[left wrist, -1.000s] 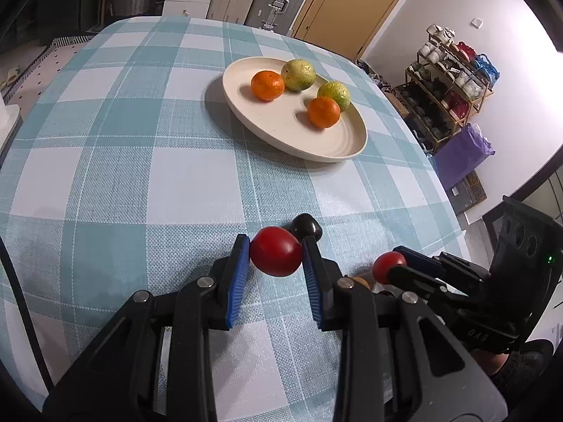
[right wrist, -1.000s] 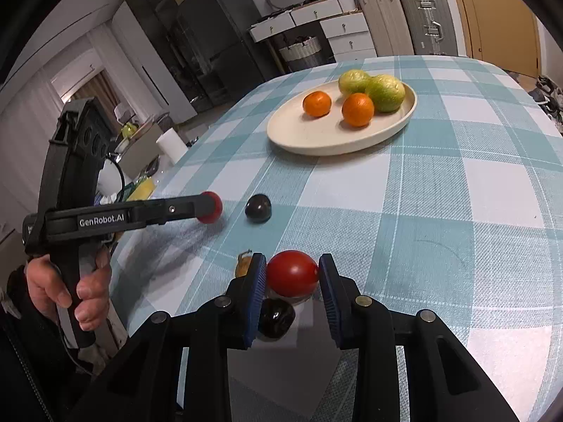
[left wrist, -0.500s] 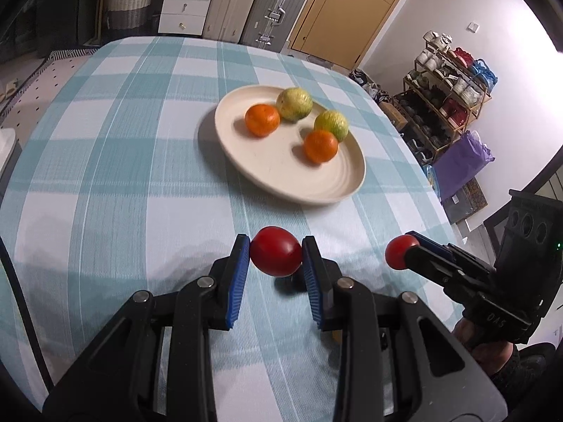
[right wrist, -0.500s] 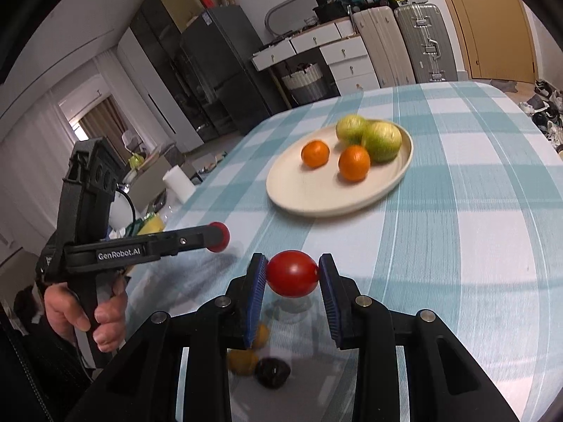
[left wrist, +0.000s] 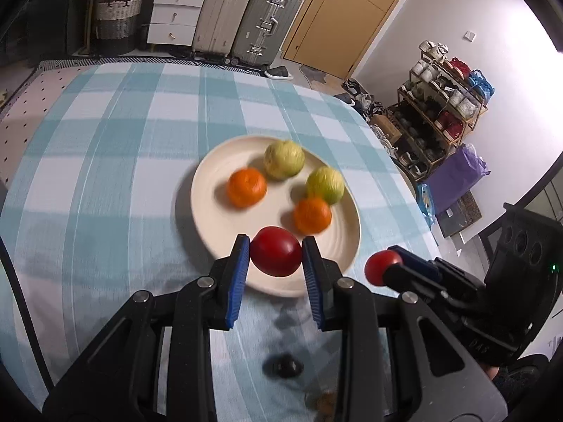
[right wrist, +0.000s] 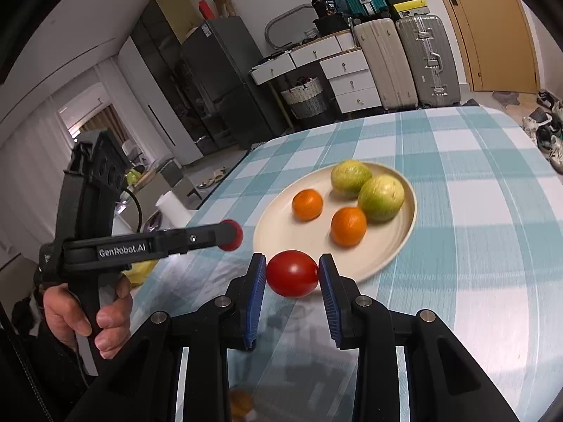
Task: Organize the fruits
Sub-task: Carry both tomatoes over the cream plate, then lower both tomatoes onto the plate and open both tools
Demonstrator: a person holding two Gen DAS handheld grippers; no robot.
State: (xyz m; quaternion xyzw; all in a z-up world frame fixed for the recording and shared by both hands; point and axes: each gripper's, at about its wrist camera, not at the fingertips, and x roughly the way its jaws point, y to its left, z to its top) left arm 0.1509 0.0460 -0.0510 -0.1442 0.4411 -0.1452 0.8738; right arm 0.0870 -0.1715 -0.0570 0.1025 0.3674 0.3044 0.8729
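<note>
In the left wrist view, our left gripper [left wrist: 276,251] has its jaws pressed against both sides of a red tomato [left wrist: 275,250], holding it in the air over the near rim of the cream plate [left wrist: 211,190]. On that plate sit four fruits: an orange [left wrist: 246,187] at the left, a green citrus [left wrist: 284,160] behind it, a second green citrus [left wrist: 324,185] further right, and a second orange [left wrist: 312,215] just in front of that one, touching it or nearly so. The plate rests on the surface, which is covered by a blue-and-white checked cloth [left wrist: 105,161]. Below the jaws, a small dark fruit [left wrist: 286,368] lies on the cloth, blurred, and something yellowish shows at the bottom edge, too smeared to name. To the right, our right gripper [left wrist: 381,267] comes in from the side with a second red tomato [left wrist: 378,266] at its tip.

In the right wrist view, the left gripper [right wrist: 230,235] appears at the left, held in a hand [right wrist: 88,311], its tomato [right wrist: 233,235] at the tip, just left of the plate [right wrist: 404,232]. At centre, the right gripper [right wrist: 292,274] has its jaws clamped on the second tomato [right wrist: 292,273], raised just short of the plate's near rim. The two oranges [right wrist: 307,204] lie toward the front of the plate, the two green citrus [right wrist: 381,197] behind, touching each other.
</note>
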